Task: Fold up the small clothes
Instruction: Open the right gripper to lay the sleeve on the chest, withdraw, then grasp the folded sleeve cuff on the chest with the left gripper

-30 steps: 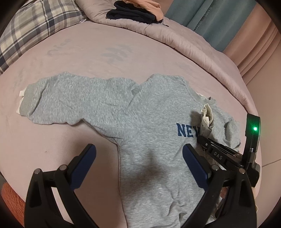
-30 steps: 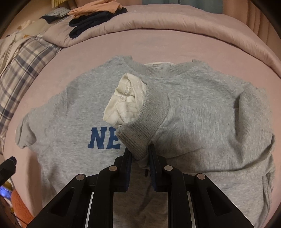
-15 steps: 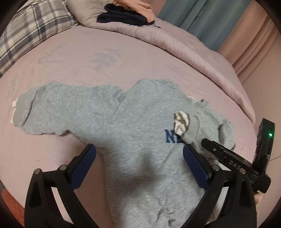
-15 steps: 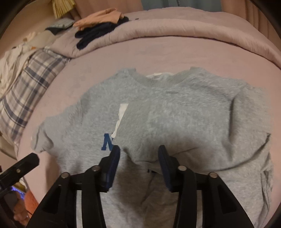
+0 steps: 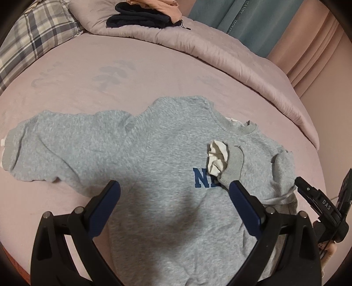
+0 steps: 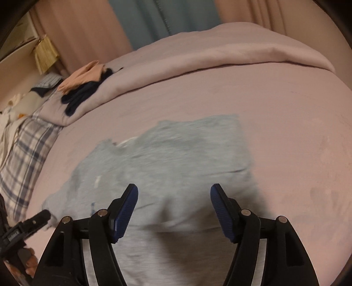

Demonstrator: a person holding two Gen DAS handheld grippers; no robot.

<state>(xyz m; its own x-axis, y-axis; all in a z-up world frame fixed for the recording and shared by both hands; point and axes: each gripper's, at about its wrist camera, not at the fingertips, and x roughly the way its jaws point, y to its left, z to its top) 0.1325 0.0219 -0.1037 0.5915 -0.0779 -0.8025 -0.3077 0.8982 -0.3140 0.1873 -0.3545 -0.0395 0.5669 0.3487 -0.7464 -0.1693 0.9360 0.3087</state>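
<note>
A small grey sweatshirt [image 5: 154, 154] with blue letters lies face up on the pink bed; it shows blurred in the right wrist view [image 6: 187, 158]. Its one sleeve [image 5: 55, 140] stretches out to the left. The other sleeve is folded across the chest, its grey cuff [image 5: 234, 165] and white inner cuff [image 5: 216, 158] resting over the letters. My left gripper [image 5: 175, 195] is open and empty above the lower chest. My right gripper [image 6: 173, 204] is open and empty above the shirt's body. Its body shows at the right edge of the left wrist view [image 5: 319, 204].
A rolled pink duvet [image 5: 220, 55] lies along the far side of the bed with dark and peach clothes [image 5: 143, 15] on it. A plaid pillow [image 5: 33, 35] is at the far left. Curtains [image 6: 154, 22] hang behind the bed.
My right gripper has let go of the folded sleeve's cuff, opened wide and pulled back and up. The cuff now rests on the chest. My left gripper stayed open, shifting slightly.
</note>
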